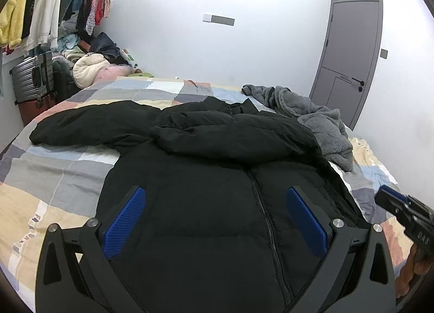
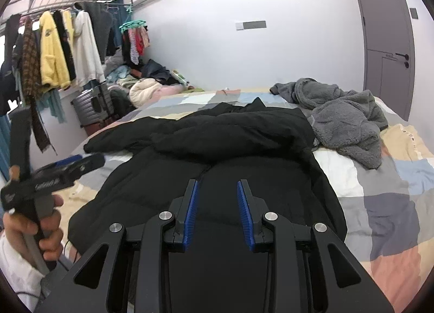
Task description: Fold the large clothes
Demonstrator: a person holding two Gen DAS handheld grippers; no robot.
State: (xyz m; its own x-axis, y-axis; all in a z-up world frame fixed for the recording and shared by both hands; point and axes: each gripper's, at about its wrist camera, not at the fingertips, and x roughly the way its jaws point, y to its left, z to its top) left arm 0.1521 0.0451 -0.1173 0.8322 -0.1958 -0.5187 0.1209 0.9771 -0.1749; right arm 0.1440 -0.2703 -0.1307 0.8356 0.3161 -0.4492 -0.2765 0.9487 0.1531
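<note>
A large black padded jacket lies front up on the patchwork bed, zipper down its middle; one sleeve is folded across the chest, the other stretches out to the left. My left gripper is wide open and empty above the jacket's lower front. My right gripper is open with a narrower gap, empty, above the jacket near the zipper. The right gripper also shows at the right edge of the left wrist view, and the left gripper shows hand-held at the left of the right wrist view.
A grey fleece garment lies crumpled at the jacket's far right. A clothes rack, a grey suitcase and a clothes pile stand left of the bed. A grey door is at the far right.
</note>
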